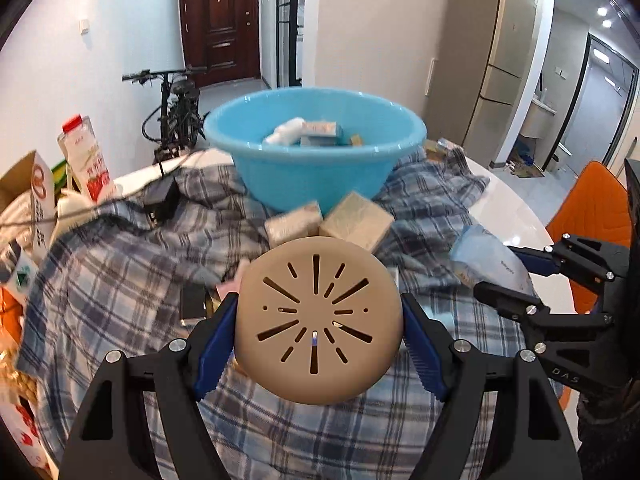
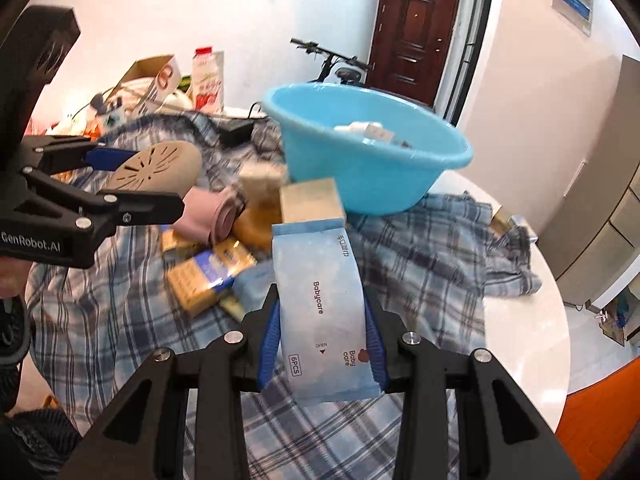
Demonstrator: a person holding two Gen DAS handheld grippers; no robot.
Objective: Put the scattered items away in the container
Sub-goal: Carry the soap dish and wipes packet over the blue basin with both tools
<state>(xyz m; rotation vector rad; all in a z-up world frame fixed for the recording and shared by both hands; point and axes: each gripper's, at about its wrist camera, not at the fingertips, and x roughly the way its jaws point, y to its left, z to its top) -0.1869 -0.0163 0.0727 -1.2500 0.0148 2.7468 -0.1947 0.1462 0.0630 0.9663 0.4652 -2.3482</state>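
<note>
My left gripper (image 1: 320, 344) is shut on a round tan slotted lid (image 1: 320, 328), held above the plaid cloth; the right wrist view shows that lid (image 2: 160, 166) at the left. My right gripper (image 2: 322, 344) is shut on a pale blue Babycare wipes pack (image 2: 320, 304), which also appears in the left wrist view (image 1: 486, 258) at the right. Beyond both stands the blue plastic basin (image 1: 316, 160) (image 2: 372, 168) with several small packs inside. In front of the basin lie two beige boxes (image 1: 356, 220) (image 2: 312, 200).
A plaid cloth (image 1: 120, 272) (image 2: 420, 248) covers the white round table (image 2: 520, 320). A pink roll (image 2: 212, 216), yellow snack packs (image 2: 208, 276), a black adapter (image 1: 162, 198), a milk carton (image 1: 86, 160) and open cardboard boxes (image 1: 28, 192) lie left. An orange chair (image 1: 592, 208) stands at the right.
</note>
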